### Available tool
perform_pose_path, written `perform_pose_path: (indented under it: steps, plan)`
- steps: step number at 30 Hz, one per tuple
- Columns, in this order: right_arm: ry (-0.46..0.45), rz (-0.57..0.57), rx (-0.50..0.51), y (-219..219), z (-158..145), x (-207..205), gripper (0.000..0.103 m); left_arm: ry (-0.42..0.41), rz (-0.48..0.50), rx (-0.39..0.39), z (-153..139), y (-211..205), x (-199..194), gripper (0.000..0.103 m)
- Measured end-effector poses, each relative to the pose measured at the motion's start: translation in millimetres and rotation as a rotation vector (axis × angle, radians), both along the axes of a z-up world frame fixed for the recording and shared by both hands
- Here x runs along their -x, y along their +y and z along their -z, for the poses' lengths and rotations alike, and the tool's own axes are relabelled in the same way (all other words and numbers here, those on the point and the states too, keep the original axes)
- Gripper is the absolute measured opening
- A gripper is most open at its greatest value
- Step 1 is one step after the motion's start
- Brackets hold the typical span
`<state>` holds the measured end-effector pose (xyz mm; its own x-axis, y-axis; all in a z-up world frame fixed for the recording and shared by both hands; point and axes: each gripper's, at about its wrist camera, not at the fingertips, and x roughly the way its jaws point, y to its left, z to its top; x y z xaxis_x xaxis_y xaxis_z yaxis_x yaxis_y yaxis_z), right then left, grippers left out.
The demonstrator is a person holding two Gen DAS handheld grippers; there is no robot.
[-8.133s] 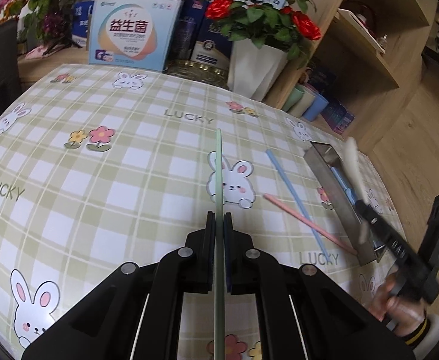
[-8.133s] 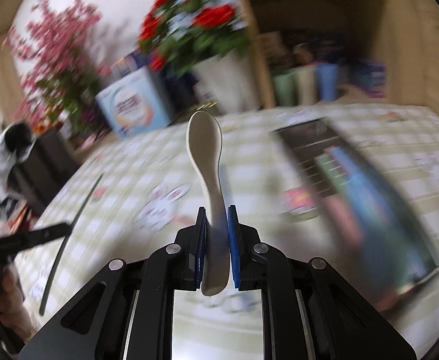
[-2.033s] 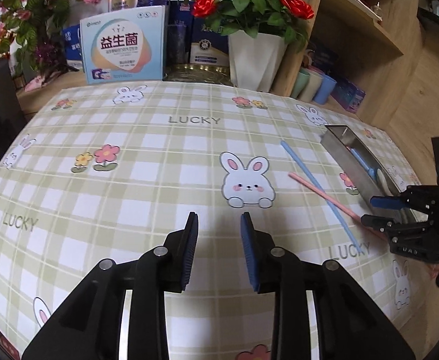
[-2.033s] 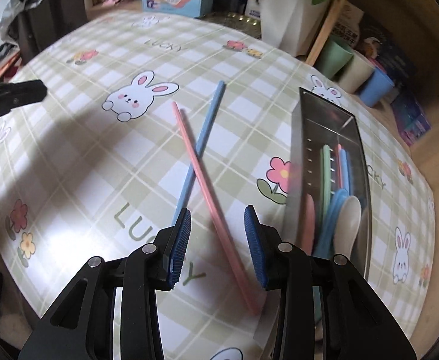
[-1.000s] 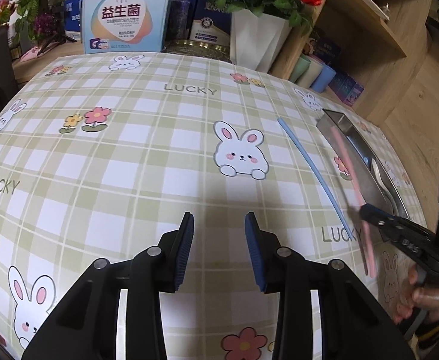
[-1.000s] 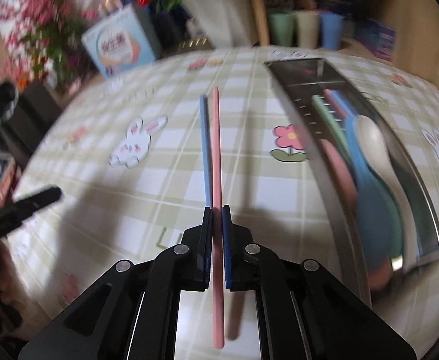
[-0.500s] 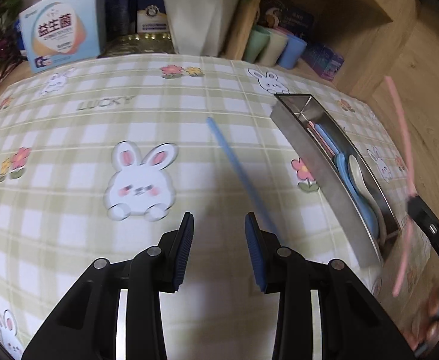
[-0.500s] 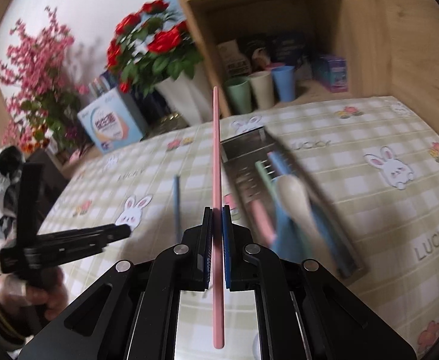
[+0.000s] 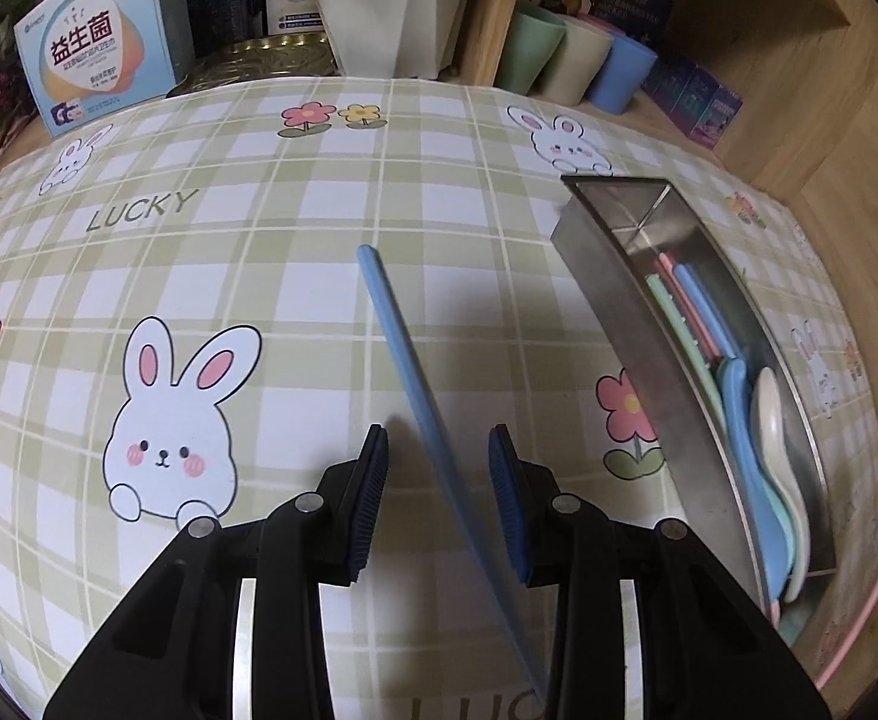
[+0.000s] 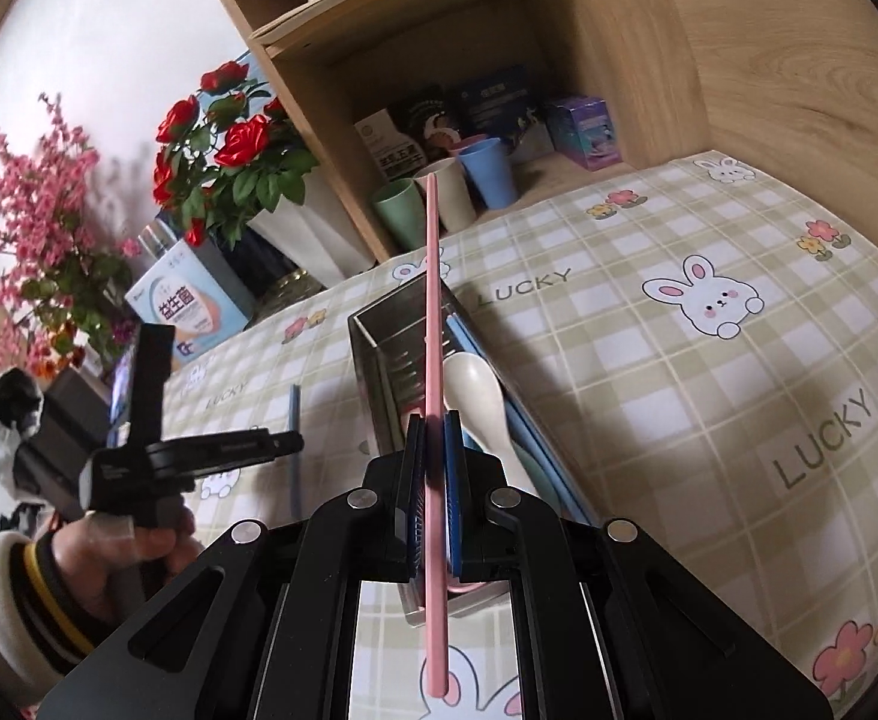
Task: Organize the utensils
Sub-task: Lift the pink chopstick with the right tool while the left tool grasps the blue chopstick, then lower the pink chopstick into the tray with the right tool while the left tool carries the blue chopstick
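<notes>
On the checked cloth [image 9: 247,252] covering your surface, you can read "LUCKY" printed near its far left, and again, cut off, at the bottom edge. From your right wrist view, "LUCKY" shows three times. The blue-and-white box [image 9: 100,39] carries large Chinese characters "益生菌"; its smaller print is unreadable.

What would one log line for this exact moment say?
left gripper: open, astride blue chopstick on table | right gripper: shut on pink chopstick, above tray | tray: holds utensils
</notes>
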<state>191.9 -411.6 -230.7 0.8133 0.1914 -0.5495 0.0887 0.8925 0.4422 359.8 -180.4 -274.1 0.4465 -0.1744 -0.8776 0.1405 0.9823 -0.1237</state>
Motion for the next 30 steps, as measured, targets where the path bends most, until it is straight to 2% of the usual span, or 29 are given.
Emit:
perform_pose_path:
  steps: [5,7,8,9,12,18,24,27,30]
  plan:
    - [-0.002,0.0,-0.005,-1,0,1,0.006,-0.039,0.006,-0.065,2,-7,-1,0.029]
    - [0.0,0.0,-0.006,-1,0,1,0.006,-0.051,-0.002,-0.093,2,-7,0,0.019]
    - [0.001,0.0,-0.007,0,1,2,0.006,-0.053,0.0,-0.094,2,-6,1,0.017]
    - [0.002,0.0,-0.007,0,1,3,0.006,-0.051,0.013,-0.085,2,-5,2,0.01]
    - [0.008,-0.005,-0.003,2,0,3,0.006,-0.043,0.041,-0.072,2,-1,6,0.007]
    - [0.026,-0.027,0.001,12,1,4,0.006,-0.034,0.001,0.021,-3,27,24,0.006]
    - [0.038,-0.039,0.021,17,0,2,0.006,-0.056,-0.062,0.137,-27,62,58,0.006]
    - [0.038,-0.079,0.074,22,-3,-5,0.006,-0.072,-0.072,0.16,-37,70,67,0.006]
    - [0.047,-0.139,0.198,29,-7,-15,0.006,-0.082,-0.06,0.182,-42,71,76,0.006]
